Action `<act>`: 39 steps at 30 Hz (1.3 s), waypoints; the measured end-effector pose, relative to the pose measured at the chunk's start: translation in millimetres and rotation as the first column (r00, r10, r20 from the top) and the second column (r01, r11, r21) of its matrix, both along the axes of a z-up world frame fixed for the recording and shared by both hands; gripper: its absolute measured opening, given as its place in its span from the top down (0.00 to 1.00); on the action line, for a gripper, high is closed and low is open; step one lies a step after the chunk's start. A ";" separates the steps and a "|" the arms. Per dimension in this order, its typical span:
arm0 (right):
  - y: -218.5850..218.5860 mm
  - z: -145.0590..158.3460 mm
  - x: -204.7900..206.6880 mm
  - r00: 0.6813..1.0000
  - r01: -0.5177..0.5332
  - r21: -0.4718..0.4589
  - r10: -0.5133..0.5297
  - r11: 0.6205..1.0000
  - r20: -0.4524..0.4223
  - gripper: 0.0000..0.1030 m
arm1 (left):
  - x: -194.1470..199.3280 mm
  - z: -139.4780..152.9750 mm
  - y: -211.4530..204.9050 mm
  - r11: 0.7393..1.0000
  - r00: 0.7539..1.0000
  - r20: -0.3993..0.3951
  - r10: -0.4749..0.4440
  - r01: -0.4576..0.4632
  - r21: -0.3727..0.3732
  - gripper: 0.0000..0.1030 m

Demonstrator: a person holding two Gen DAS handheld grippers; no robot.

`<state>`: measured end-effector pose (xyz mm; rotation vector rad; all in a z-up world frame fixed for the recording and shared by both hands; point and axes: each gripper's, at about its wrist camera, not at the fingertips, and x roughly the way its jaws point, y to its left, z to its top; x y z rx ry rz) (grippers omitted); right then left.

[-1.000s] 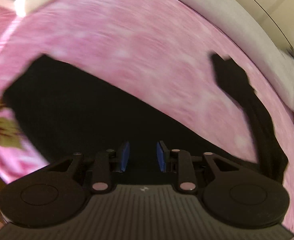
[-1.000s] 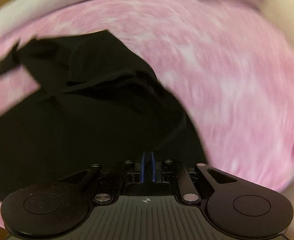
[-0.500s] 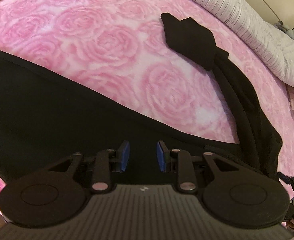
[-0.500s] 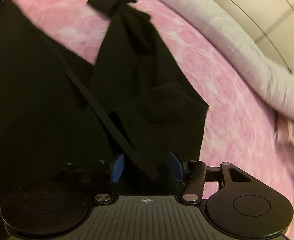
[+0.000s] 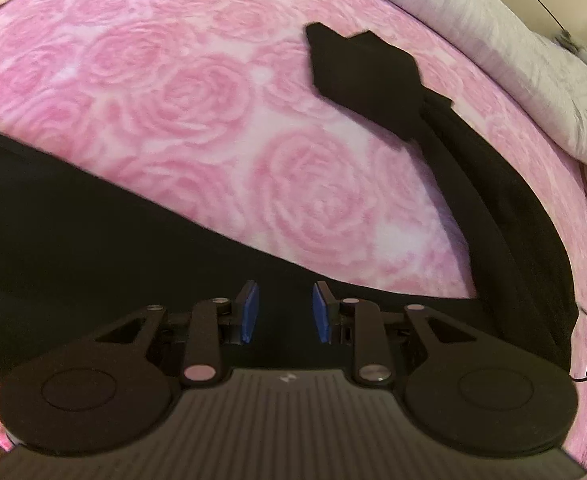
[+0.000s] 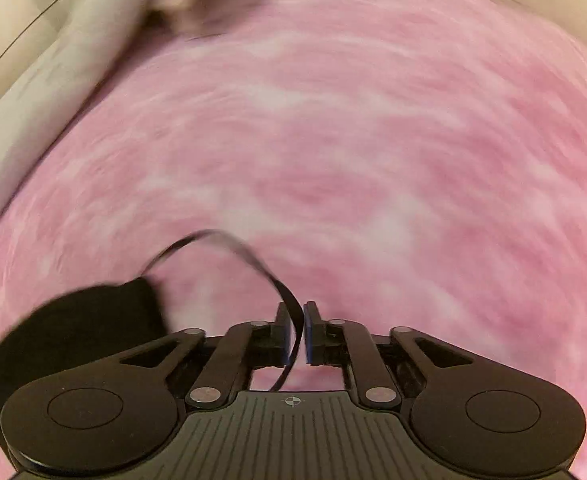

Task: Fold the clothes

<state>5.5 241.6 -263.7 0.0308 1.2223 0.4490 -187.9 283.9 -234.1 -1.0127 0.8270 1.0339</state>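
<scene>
Swung away from the black garment (image 5: pixel 93 232), the right gripper (image 6: pixel 298 332) is now pointed at pink bedspread (image 6: pixel 333 140), its jaws nearly closed on a thin black strap (image 6: pixel 253 256). The left gripper (image 5: pixel 284 312) is held with jaws wide over the garment, which is spread along the bed's near edge.

The left matte black plastic two-finger gripper (image 5: pixel 284 312) is showing blue rubber pads (image 5: pixel 249 311) on the inner faces of its fingers, with slim black linkage bars pinned by pale pinkish round rivets. Two broad rounded black lobes, each bearing a faint embossed circle, are flanking a dark grey ribbed housing carrying a small white logo. The right matte black plastic two-finger gripper (image 6: pixel 297 332) is sharing this build: blue pads (image 6: pixel 308 334), silvery rivets, triangular cut-outs in the outer links, and a ribbed grey housing bearing a small white crosshair mark
</scene>
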 end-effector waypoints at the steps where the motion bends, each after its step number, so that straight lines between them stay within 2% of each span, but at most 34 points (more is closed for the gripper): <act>1: -13.2 4.6 -2.0 1.000 0.023 0.023 -0.023 0.999 -0.012 0.83 | 3.2 -1.1 0.2 1.000 1.000 0.000 -0.012 0.012 -0.003 0.77; 2: -26.4 11.2 -10.0 0.999 0.026 0.061 -0.024 0.998 -0.028 0.81 | 5.8 -2.5 0.3 1.000 1.000 0.001 -0.023 0.023 -0.007 0.77; 5: -44.8 23.9 -44.1 0.987 -0.008 0.175 0.036 0.985 -0.156 0.78 | 11.9 -7.6 0.7 0.999 0.999 0.004 -0.046 0.046 -0.022 0.77; 8: -53.8 26.4 -90.3 0.947 -0.011 0.250 0.091 0.968 -0.308 0.78 | 15.9 -11.3 0.2 0.997 0.998 0.019 -0.062 0.063 -0.037 0.77; 12: -56.9 7.4 -142.0 0.899 0.042 0.252 0.073 0.967 -0.432 0.78 | 16.2 -11.1 -1.3 0.995 0.995 0.050 -0.088 0.091 -0.044 0.77; 14: -52.8 -2.7 -154.3 0.887 0.086 0.260 0.045 0.962 -0.459 0.78 | 12.0 -10.9 -1.8 0.994 0.993 0.057 -0.100 0.102 -0.047 0.77; 15: -48.8 -7.7 -158.8 0.885 0.083 0.270 0.053 0.959 -0.462 0.78 | 8.2 -10.8 -2.1 0.993 0.993 0.059 -0.101 0.104 -0.048 0.77; 18: -36.2 -19.7 -167.4 0.883 0.040 0.211 0.064 0.977 -0.465 0.78 | -7.3 -10.4 -2.4 0.994 0.994 0.066 -0.088 0.092 -0.057 0.77; 20: -30.3 -26.7 -177.1 0.863 0.038 0.221 0.080 0.975 -0.499 0.78 | -20.6 -10.2 -3.3 0.995 0.995 0.075 -0.066 0.072 -0.067 0.77; 25: -1.4 -29.1 -200.2 0.792 0.030 0.346 0.190 0.938 -0.581 0.78 | -48.0 -9.7 -6.0 0.996 0.996 0.088 -0.016 0.023 -0.083 0.77; 28: 29.5 -17.2 -206.2 0.798 0.011 0.456 0.267 0.890 -0.541 0.78 | -56.2 -9.5 -6.7 0.996 0.995 0.096 0.011 -0.003 -0.089 0.77; 30: 53.5 0.4 -207.5 0.816 -0.016 0.538 0.322 0.843 -0.480 0.78 | -57.5 -8.0 -6.7 0.996 0.995 0.101 0.018 -0.009 -0.087 0.77; 32: 72.3 16.6 -210.9 0.835 -0.092 0.529 0.355 0.844 -0.420 0.77 | -58.1 -6.8 -6.4 0.996 0.994 0.105 0.021 -0.012 -0.084 0.77; 33: 81.5 24.6 -212.6 0.843 -0.131 0.520 0.371 0.844 -0.390 0.74 | -56.5 -7.0 -6.1 0.996 0.994 0.103 0.022 -0.013 -0.086 0.77; 35: 88.6 22.9 -213.6 0.836 -0.243 0.371 0.388 0.896 -0.388 0.63 | -49.7 -7.7 -5.3 0.996 0.995 0.101 0.021 -0.012 -0.088 0.77; 37: 84.0 16.9 -210.0 0.837 -0.307 0.233 0.378 0.923 -0.395 0.63 | -39.1 -7.6 -3.7 0.996 0.995 0.103 0.014 -0.005 -0.086 0.77; 38: 76.0 17.3 -204.1 0.850 -0.299 0.202 0.357 0.933 -0.387 0.63 | -33.7 -7.5 -2.8 0.996 0.995 0.104 0.010 -0.001 -0.085 0.77; 39: 61.7 21.9 -191.4 0.881 -0.263 0.192 0.316 0.946 -0.352 0.63 | -28.4 -7.5 -2.0 0.996 0.994 0.105 0.006 0.002 -0.084 0.77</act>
